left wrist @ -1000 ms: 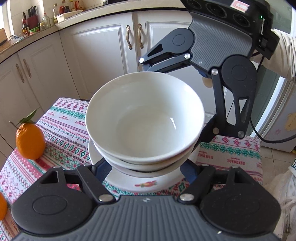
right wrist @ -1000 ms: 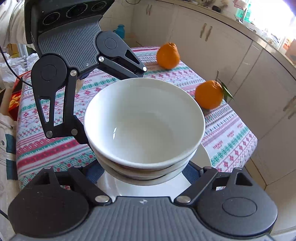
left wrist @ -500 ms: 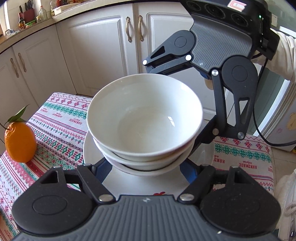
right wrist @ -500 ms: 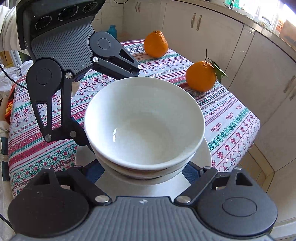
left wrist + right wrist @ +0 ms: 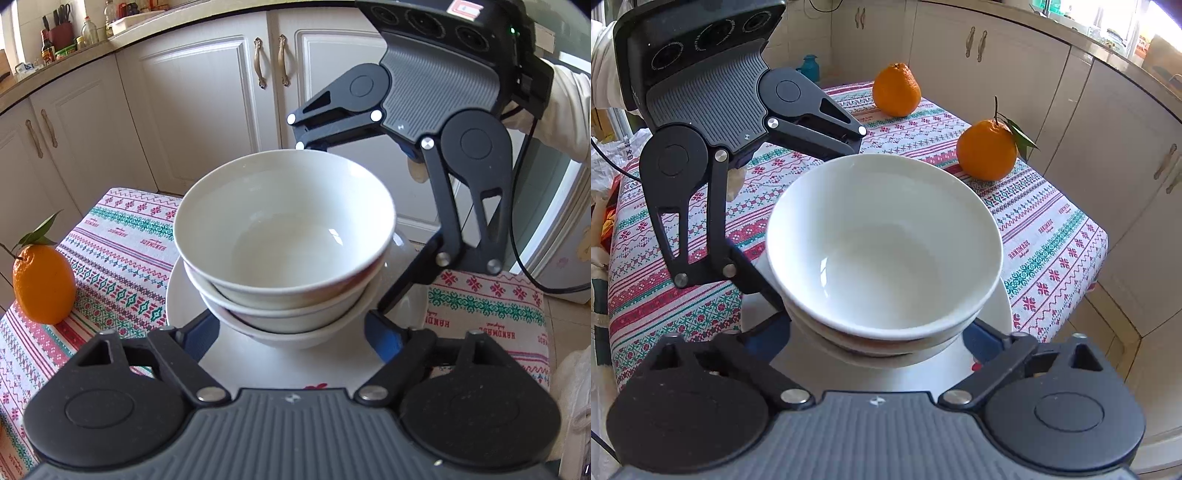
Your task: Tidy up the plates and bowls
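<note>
A stack of white bowls (image 5: pixel 284 236) sits on a white plate (image 5: pixel 184 302) with a small red print at its near edge. Both grippers clasp the stack from opposite sides. My left gripper (image 5: pixel 291 332) has its blue-padded fingers spread around the bottom bowl's sides, above the plate. My right gripper (image 5: pixel 879 343) does the same from the far side, seen in the left wrist view as the black linkage (image 5: pixel 443 147). The stack (image 5: pixel 882 240) and plate (image 5: pixel 1001 306) appear held above the tablecloth (image 5: pixel 1034 229). Fingertips are hidden under the bowls.
Two oranges (image 5: pixel 986 149) (image 5: pixel 897 89) lie on the patterned tablecloth; one with a leaf shows at the left (image 5: pixel 42 282). White kitchen cabinets (image 5: pixel 192 110) surround the small table. A counter with bottles (image 5: pixel 66 37) runs behind. Tiled floor (image 5: pixel 1108 332) lies beyond the table edge.
Both grippers with the plate and bowl stack have shifted across the table; the cloth and oranges slide in view. The grips have not changed.
</note>
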Motion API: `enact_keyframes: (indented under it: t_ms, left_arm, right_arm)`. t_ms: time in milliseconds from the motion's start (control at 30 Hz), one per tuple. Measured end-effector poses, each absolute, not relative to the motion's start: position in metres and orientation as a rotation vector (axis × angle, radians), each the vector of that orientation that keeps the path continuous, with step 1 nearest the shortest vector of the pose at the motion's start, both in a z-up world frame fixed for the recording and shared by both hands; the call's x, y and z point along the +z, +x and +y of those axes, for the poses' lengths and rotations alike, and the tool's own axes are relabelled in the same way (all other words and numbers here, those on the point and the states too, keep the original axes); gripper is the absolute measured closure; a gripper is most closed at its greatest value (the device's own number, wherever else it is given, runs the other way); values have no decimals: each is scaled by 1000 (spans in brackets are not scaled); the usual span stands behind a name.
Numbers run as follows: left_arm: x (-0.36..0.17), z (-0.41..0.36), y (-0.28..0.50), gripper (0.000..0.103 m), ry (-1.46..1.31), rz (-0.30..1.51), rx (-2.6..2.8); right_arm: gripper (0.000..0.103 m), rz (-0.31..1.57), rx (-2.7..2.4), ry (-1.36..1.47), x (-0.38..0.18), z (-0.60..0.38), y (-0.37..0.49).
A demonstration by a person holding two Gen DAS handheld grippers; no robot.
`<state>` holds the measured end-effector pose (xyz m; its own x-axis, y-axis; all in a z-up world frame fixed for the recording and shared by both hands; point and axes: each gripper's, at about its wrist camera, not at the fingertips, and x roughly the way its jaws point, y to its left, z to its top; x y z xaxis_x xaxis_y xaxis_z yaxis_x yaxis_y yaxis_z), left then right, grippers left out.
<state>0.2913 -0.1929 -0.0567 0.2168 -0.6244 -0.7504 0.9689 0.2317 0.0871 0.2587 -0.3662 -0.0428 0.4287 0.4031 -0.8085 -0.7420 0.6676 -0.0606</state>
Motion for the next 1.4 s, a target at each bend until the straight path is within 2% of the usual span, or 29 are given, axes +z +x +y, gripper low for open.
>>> enact_keyframes:
  t_ms: [267,667,1033,1400]
  left_arm:
    - [-40,-170,275,3,587,588,-1109]
    - [-20,-127,221,1,430,466,-861]
    - [0,-95,182,1,157,605,-476]
    - [19,-83,153,1,151,564,-373]
  right_arm:
    - [0,858,673,-455,-37,-363,244]
    - [0,852,352,-388,-18,-343,197]
    - [0,807,-166,-110,3,-306,133]
    - [0,683,-235,-14,28,-282,102]
